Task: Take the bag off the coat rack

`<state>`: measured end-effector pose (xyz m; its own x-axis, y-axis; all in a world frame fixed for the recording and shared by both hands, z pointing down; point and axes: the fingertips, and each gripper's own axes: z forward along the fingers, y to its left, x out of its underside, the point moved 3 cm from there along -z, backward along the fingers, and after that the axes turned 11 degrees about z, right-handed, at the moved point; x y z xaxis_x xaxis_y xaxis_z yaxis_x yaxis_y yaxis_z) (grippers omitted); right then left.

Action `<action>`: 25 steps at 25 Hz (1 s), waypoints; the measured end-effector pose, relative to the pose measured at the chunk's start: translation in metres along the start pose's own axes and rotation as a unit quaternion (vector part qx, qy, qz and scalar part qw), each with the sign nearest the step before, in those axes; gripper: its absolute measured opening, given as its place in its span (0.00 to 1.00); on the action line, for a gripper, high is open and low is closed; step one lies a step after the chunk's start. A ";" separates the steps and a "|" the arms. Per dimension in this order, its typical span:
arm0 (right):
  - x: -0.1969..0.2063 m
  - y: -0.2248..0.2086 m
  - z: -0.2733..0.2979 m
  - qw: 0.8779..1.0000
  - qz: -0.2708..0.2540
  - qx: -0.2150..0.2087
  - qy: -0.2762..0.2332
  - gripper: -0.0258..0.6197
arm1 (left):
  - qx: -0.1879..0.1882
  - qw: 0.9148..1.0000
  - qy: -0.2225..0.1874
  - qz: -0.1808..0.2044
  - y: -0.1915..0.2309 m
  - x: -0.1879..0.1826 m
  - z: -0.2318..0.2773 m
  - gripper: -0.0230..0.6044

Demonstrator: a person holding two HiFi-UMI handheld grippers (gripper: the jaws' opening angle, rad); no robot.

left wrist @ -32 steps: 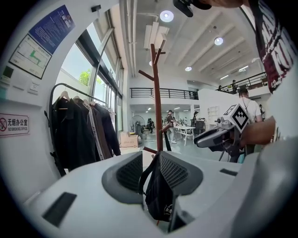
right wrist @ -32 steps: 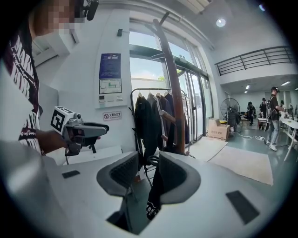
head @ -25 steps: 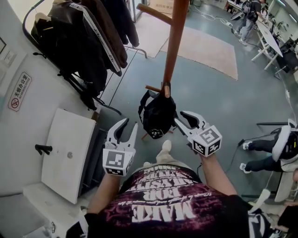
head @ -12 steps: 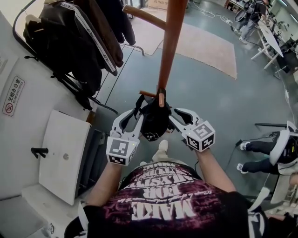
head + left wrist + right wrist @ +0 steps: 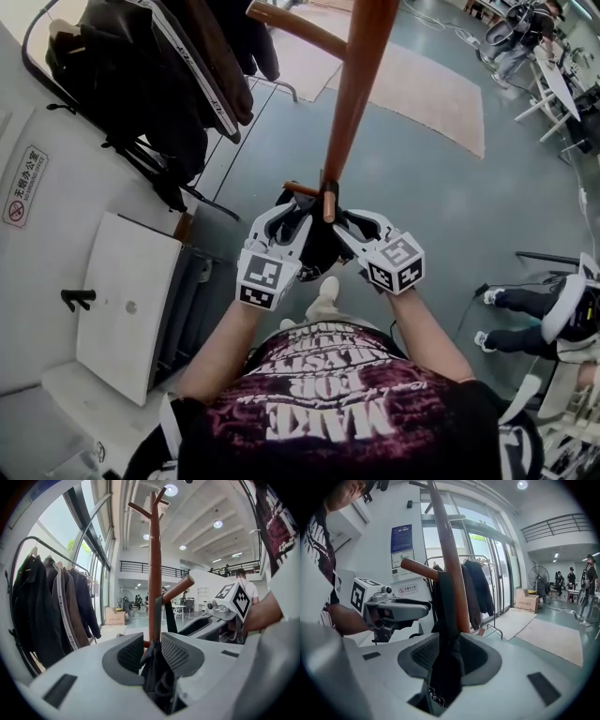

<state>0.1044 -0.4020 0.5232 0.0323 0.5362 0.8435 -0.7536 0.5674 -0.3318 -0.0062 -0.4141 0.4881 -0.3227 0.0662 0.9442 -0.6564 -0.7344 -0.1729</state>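
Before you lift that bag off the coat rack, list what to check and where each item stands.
1. Black fabric bag hangs from the short peg of the brown wooden coat rack: ok.
2. Left gripper is lined up on the bag, with bag fabric between its jaws: ok.
3. Right gripper is lined up on the bag from the other side, with fabric between its jaws: ok.
4. Jaws closed firmly on the bag: not ok, both pairs stand apart.
5. Strap free to slide over the tip of the peg: cannot tell.
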 end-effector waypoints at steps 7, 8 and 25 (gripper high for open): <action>-0.004 -0.005 0.016 1.000 -0.001 -0.005 0.000 0.24 | 0.025 1.000 0.014 0.003 -0.005 0.002 0.027 0.22; -0.004 -0.005 0.017 1.000 -0.001 -0.004 -0.002 0.24 | 0.025 1.000 0.015 0.007 -0.006 0.002 0.030 0.22; -0.003 -0.007 0.017 0.999 0.000 0.027 -0.042 0.13 | -0.021 1.000 0.020 -0.011 -0.009 0.011 0.035 0.06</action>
<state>0.0984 -0.4182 0.5301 -0.0201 0.4809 0.8766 -0.7880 0.5319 -0.3099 0.0202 -0.4307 0.5098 -0.3344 0.1106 0.9359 -0.6913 -0.7037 -0.1638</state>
